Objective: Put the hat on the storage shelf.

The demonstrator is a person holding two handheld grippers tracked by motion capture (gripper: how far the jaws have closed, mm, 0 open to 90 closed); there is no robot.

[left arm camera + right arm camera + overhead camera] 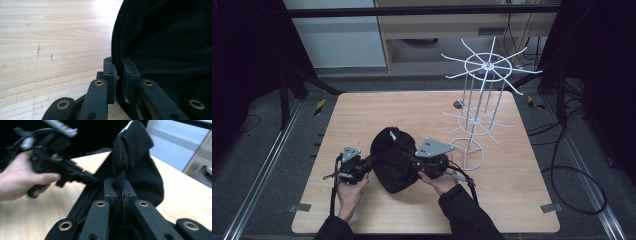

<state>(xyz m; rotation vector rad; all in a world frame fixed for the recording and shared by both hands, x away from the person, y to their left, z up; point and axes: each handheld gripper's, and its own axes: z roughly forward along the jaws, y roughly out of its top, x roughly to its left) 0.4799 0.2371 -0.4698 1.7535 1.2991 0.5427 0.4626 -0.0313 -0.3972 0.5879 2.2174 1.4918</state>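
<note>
While both claws pinch its rim, black hat (393, 159) stands upright.

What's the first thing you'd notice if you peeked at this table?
A floppy black cap sits in the middle of the wooden table, pinched on both sides: the left gripper has its jaws shut on the cap's rim, and the right gripper clamps a bunched fold of it. To the right stands a tall white wire rack with spokes like a spider's legs.
</note>
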